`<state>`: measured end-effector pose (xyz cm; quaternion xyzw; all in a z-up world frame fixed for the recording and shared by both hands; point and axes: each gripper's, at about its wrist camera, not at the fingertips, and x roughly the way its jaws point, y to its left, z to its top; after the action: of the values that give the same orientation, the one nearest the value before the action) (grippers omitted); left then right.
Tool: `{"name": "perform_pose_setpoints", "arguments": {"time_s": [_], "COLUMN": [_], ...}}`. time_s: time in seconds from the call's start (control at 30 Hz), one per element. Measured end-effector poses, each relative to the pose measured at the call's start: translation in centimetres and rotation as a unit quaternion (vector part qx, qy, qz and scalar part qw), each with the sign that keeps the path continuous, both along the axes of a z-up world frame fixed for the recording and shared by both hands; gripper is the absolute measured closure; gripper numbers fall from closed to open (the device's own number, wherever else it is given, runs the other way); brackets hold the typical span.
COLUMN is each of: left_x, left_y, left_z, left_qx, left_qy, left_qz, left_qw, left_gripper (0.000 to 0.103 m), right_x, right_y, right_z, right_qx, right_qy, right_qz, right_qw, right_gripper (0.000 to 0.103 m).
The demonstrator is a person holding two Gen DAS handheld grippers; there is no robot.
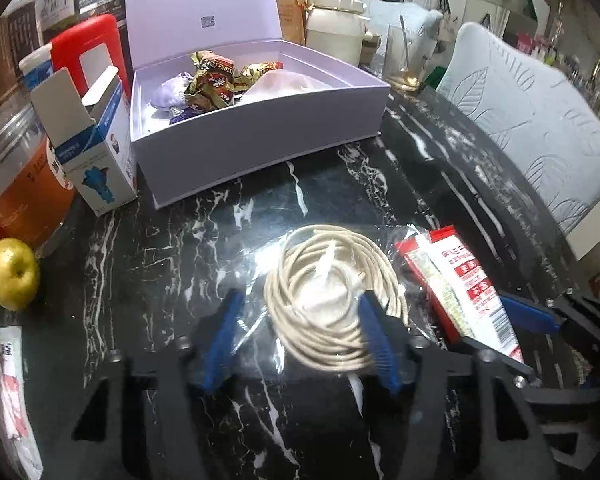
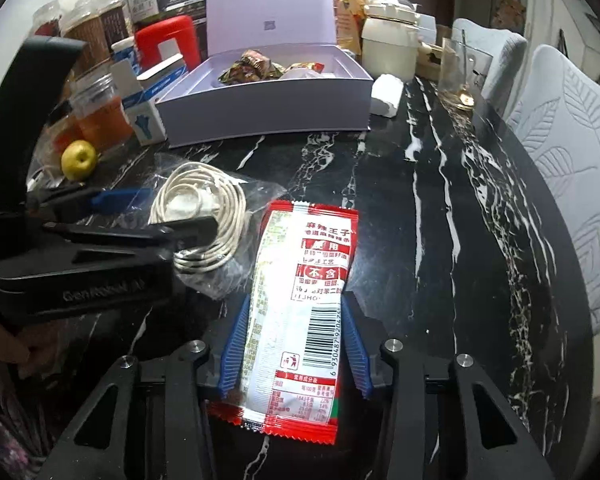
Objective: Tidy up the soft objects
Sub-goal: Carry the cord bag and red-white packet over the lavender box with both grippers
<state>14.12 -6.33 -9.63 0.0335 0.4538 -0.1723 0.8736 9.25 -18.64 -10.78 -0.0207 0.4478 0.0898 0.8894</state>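
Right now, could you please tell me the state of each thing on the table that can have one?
Lavender box: lid up, wrapped sweets inside.
Small blue-and-white carton: top flap open, upright.
Bagged cable coil: flat on the table, between the left gripper pads.
Red snack packet: sealed, flat, between the right gripper pads.
Apple: whole.
Cream jar: lid on.
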Motion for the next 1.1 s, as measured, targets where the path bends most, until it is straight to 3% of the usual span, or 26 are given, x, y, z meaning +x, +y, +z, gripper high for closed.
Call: {"name": "perform_pose_setpoints", "arguments": {"time_s": [0.13,0.3,0.6,1.1], "left_x": [-0.1,-0.9,-1.6,0.1], "left_y": [0.4,1.0,2.7,3.6], "left_z": [0.1,1.0,4.7,12.1], "left_qx": [-0.027,-0.037,-0.059,-0.074], "left_qy": [0.009,-0.003,-0.039,-0.136], "left_qz": [-0.007,0.003,0.008,0.014], "left_qw": [0.9996,0.9993,0.9974,0.9878], "left_gripper": [0.069,0.077,0.078,0.078], "right_x": [0.2,0.3,0.4,2.5], "right_y": [-0.5,-1.0,-1.5,-0.9], "right_z": [0.1,0.3,1.7,8.8], "right_qx": [0.031,0.057,0.084,0.074], "right_qy": [0.001,0.005,-0.010,-0.107], "right_qz": [-0.006,-0.014,-0.016,0.014], "right_qw": [0.999,0.998,0.996,0.991], "right_gripper": [0.060,0.060,0.060,0.060]}}
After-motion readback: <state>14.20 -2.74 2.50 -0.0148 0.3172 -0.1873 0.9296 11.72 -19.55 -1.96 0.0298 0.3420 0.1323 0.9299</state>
